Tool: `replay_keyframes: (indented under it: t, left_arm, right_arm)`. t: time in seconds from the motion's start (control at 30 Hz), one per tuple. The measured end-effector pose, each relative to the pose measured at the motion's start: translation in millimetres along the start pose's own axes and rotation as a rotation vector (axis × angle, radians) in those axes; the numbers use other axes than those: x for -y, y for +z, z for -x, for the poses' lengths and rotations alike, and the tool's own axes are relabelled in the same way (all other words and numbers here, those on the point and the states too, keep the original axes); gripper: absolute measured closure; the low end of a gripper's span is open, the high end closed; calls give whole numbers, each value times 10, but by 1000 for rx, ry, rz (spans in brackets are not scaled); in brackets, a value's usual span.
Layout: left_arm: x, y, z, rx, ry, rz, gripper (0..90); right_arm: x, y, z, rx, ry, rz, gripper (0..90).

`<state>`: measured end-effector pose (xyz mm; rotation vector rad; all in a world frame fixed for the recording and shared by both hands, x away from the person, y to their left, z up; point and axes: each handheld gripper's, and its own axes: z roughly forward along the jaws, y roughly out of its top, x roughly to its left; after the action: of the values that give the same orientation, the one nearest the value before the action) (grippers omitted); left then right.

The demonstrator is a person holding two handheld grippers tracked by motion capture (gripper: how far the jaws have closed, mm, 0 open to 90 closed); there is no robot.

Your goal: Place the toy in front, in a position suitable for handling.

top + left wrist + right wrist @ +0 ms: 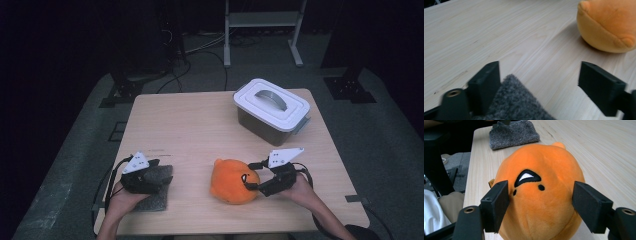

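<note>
An orange plush toy (230, 186) with a small stitched face (527, 177) lies near the table's front edge, right of centre. My right gripper (248, 181) comes at it from the right, and its open jaws (541, 192) stand on either side of the toy's rounded body. A grey fuzzy cloth (156, 194) lies folded at the front left corner. My left gripper (161, 172) hovers over it with its jaws wide apart (539, 72). The cloth's edge (514, 100) rests against the left jaw, while the right jaw stands clear over bare wood. The plush (606, 25) lies beyond.
A lidded plastic box (272, 107) with a white lid and grey handle stands at the back right of the wooden table (190, 125). Bare wood stretches between the box and the two soft items. The table's front edge runs close under both hands.
</note>
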<state>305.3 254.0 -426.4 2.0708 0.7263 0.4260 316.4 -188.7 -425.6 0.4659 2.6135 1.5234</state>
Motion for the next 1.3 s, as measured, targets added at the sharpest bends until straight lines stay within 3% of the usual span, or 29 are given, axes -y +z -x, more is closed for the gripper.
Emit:
replay_keyframes:
  t: [0.1,0.27,0.37,0.6,0.83,0.97,1.1,1.3]
  left_arm:
    - [65,-12,-44,0,41,-38,268]
    - [173,23,-108,28,23,-85,311]
    - [189,55,-119,27,33,-109,329]
    - [284,172,-121,33,54,-242,374]
    - [359,205,-172,55,0,-230,393]
    - [350,211,-152,44,14,-239,441]
    - [333,220,-124,59,20,-238,564]
    - [337,227,-169,97,-32,-216,744]
  right_arm:
    - [17,19,-17,6,-16,-9,273]
    - [38,13,-12,7,-9,-2,273]
    - [49,12,-13,9,-4,3,273]
    - [64,6,-17,15,-3,5,267]
    - [75,9,-33,21,-3,8,261]
    - [83,22,-40,23,-5,8,255]
    - [89,25,-40,26,-7,8,255]
    - [104,38,-60,36,-11,8,256]
